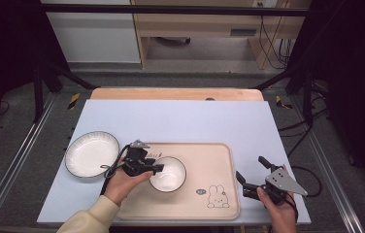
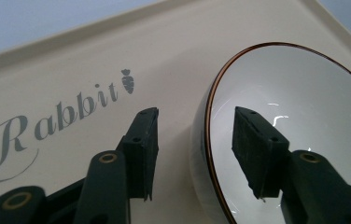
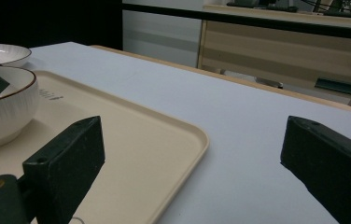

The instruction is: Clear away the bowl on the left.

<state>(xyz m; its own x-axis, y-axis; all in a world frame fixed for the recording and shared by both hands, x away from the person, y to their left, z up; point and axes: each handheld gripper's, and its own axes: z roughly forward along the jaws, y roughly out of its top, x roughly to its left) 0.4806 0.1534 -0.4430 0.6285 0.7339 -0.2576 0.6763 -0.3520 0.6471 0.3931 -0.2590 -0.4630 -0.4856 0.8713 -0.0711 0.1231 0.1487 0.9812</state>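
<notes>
Left tongs (image 2: pixel 192 140) narrowly apart astride bowl (image 2: pixel 295 135) rim, maybe touching; right tongs (image 3: pixel 192 158) wide beside tray (image 3: pixel 164 154) edge

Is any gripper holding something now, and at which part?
Nothing is gripped yet. The left gripper is open, its jaws astride the bowl rim, one inside, one outside. The right gripper is open and empty.

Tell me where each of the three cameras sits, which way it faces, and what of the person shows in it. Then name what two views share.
High view: above the person's side, looking forward and down on the table; both forearms, the left gripper and right gripper show.
Left gripper view: rides the left gripper, looking down at the bowl rim between its open jaws, on the tray.
Right gripper view: rides the right gripper, low by the tray's edge, looking across the table; jaws wide open.
Shared: bowl and tray appear in all three.
</notes>
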